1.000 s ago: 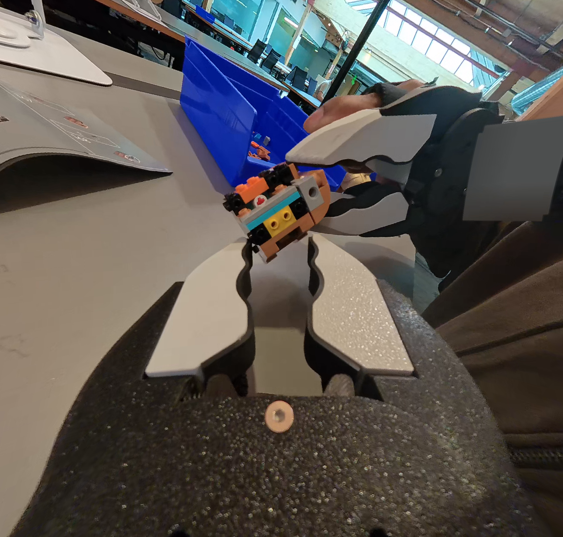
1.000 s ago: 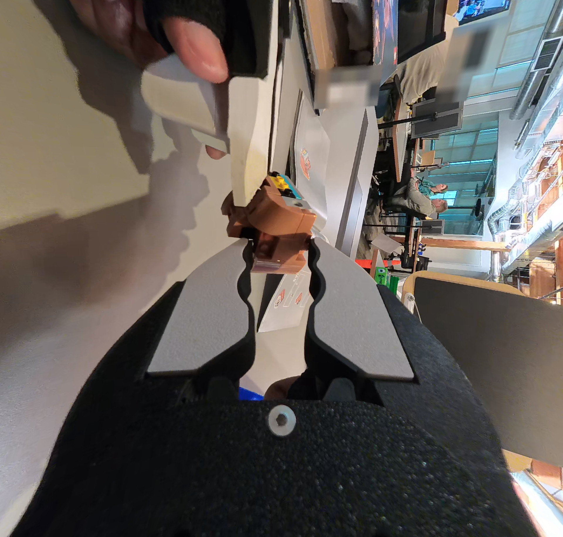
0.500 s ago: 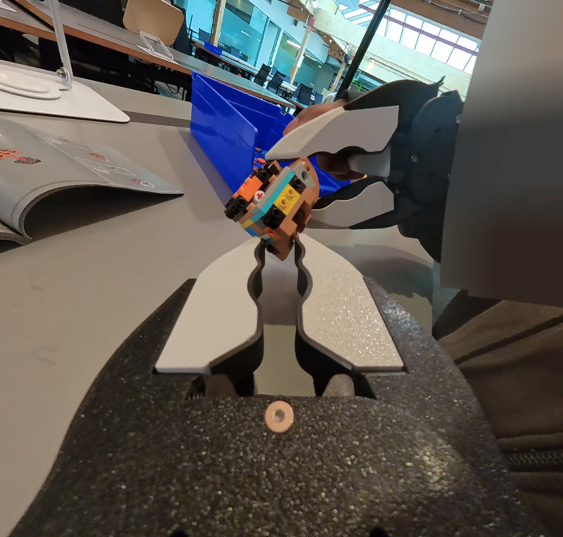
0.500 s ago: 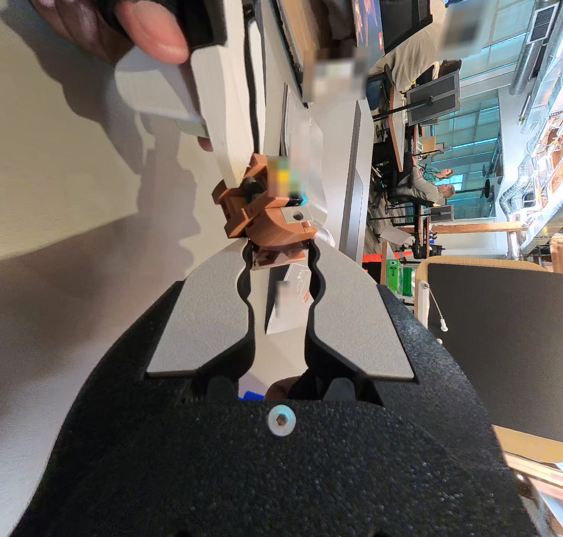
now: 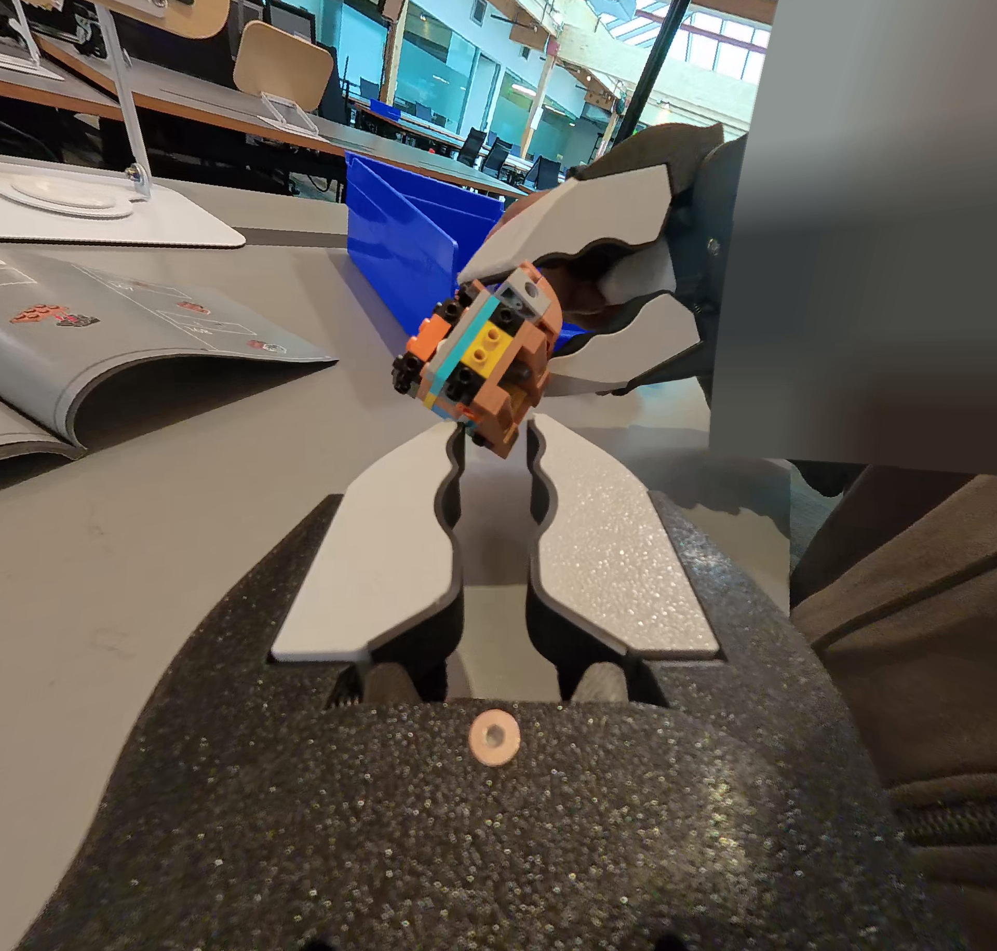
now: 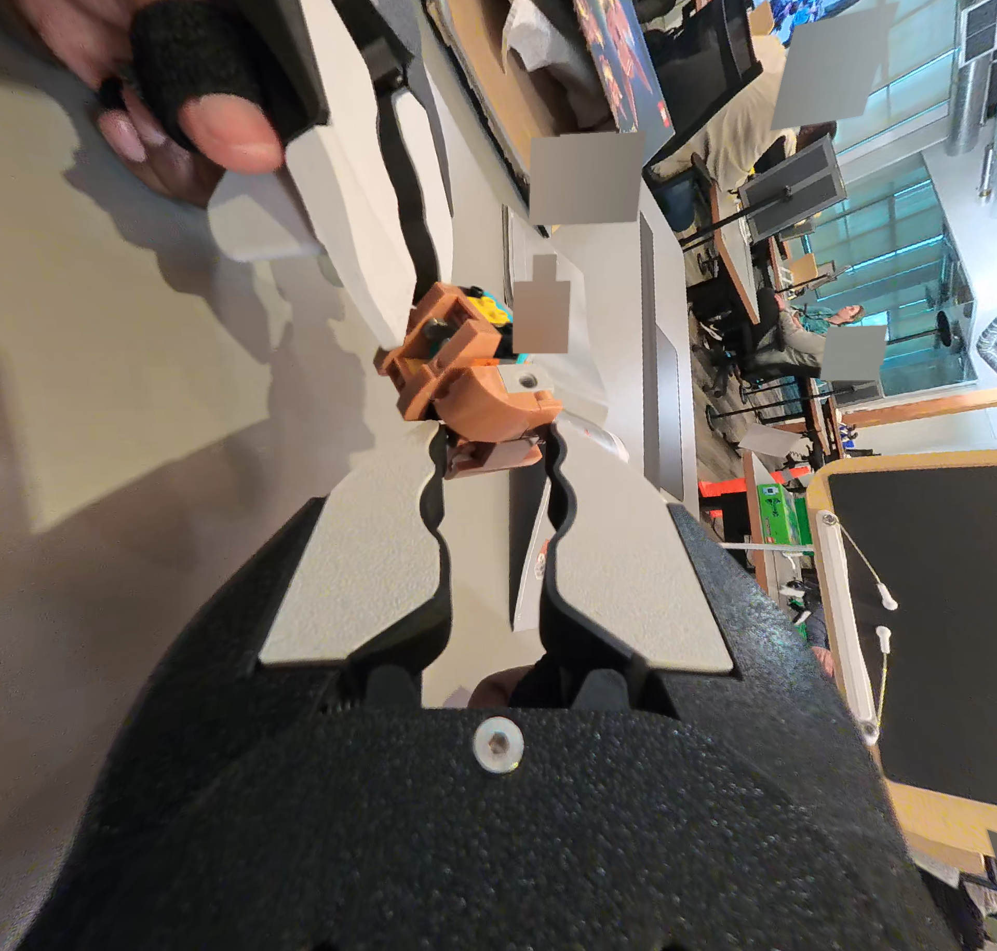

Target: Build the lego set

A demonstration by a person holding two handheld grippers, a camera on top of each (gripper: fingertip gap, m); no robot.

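A: Where is the lego model (image 5: 477, 356)?
B: Held above the grey table (image 5: 162, 493); the right gripper (image 6: 493, 431) clamps its brown end; the left gripper (image 5: 492, 424) pinches its lower corner.
A: Behind?
B: Blue bin (image 5: 399, 240); open instruction booklet (image 5: 135, 315).

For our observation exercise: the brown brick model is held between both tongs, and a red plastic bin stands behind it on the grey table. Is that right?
Not quite: the plastic bin is blue, as the left wrist view shows. The brown brick model is indeed held by the left tongs and right tongs above the grey table.
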